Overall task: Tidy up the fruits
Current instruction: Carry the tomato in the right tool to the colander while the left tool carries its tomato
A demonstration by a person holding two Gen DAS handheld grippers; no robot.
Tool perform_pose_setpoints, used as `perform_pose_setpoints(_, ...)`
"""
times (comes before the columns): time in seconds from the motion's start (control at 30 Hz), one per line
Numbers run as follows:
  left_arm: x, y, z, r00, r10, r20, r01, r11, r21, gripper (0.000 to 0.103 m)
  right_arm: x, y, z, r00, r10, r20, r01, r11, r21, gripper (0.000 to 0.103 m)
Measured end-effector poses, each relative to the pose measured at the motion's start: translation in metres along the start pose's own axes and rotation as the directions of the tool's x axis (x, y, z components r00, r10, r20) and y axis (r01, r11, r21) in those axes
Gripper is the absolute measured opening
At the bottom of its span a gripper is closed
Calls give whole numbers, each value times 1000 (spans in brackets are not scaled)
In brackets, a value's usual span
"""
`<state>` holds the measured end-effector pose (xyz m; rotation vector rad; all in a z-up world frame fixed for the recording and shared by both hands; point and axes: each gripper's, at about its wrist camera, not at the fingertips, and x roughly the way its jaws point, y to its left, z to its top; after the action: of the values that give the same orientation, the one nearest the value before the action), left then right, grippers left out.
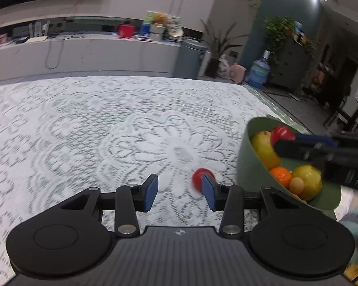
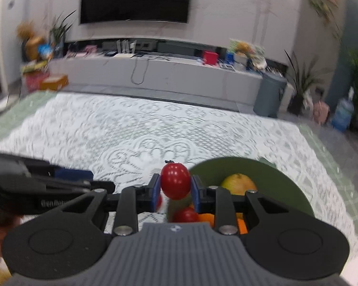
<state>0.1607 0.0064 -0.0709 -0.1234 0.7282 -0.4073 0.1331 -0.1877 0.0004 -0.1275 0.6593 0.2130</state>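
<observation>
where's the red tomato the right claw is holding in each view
Left wrist view: the red tomato sits far right, above the fruit in the green bowl, at the tip of the right claw.
Right wrist view: lower centre, pinched between the blue pads.
Shared landmark: the green bowl, right of centre in both.

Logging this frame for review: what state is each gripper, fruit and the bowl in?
Right gripper: shut on a red fruit, held above the bowl's near edge.
Left gripper: open, nothing between its pads.
Second red fruit: loose on the lace tablecloth, beside the left gripper's right finger.
Green bowl: upright, holding yellow and orange fruit.
</observation>
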Motion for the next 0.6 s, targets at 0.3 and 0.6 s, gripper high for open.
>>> perform_pose_setpoints(0.3,29,-13,-1,999,-22,-40,26,995,95,49,-2,-77,-9,998,20,-63,1,950,313,24)
perform_pose_setpoints(0.6,66,-27,-1,995,-25,-101,42,985,166,46,9,-107,-22,993,83,-89,-31,879,476,24)
